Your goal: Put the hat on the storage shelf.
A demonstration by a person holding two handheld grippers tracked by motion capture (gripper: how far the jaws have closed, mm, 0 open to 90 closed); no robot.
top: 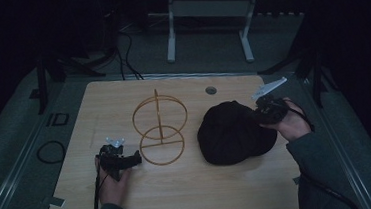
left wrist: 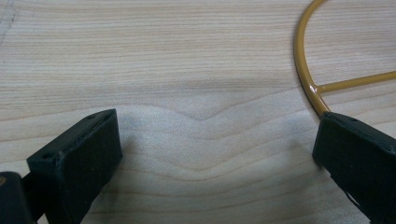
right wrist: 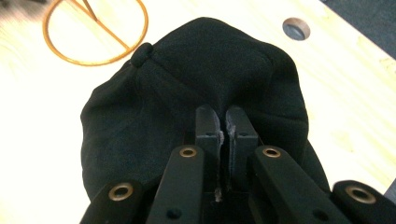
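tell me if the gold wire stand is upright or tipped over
Upright. The gold wire hat stand rests its flat round base ring on the light wooden table, with its post and upper ring rising vertically beside the black fabric cap.

A gold wire stand of 2 rings on a post point(top: 160, 128) sits near the middle of the light wooden bench point(top: 190, 194). A black fabric cap point(top: 231, 133) lies just to its right. A round grommet hole point(top: 211, 90) sits behind the cap. The left claw point(top: 136, 158) is at the stand's left front; the right claw point(top: 255, 113) is at the cap's right rear edge.
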